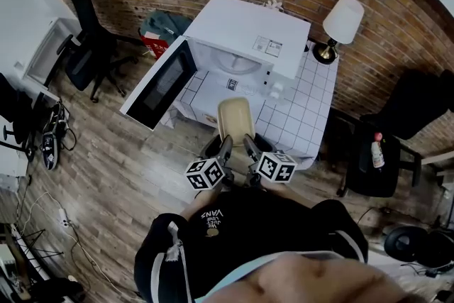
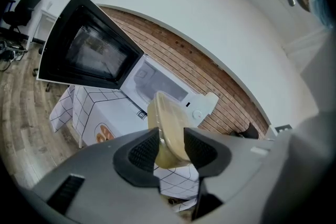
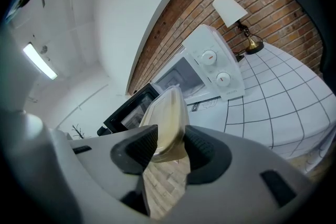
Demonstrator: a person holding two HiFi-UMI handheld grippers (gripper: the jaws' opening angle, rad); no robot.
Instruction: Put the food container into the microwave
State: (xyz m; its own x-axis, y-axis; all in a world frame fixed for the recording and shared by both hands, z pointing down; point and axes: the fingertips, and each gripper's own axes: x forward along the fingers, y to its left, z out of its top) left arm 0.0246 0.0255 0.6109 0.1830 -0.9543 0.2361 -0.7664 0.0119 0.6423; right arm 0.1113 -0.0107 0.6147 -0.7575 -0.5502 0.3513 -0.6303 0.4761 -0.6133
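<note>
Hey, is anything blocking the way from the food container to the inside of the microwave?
Nothing visible. The beige lidded plastic container, held in the left claw and right claw, faces the open white microwave; its black-windowed door is swung to the left, off the path.
</note>
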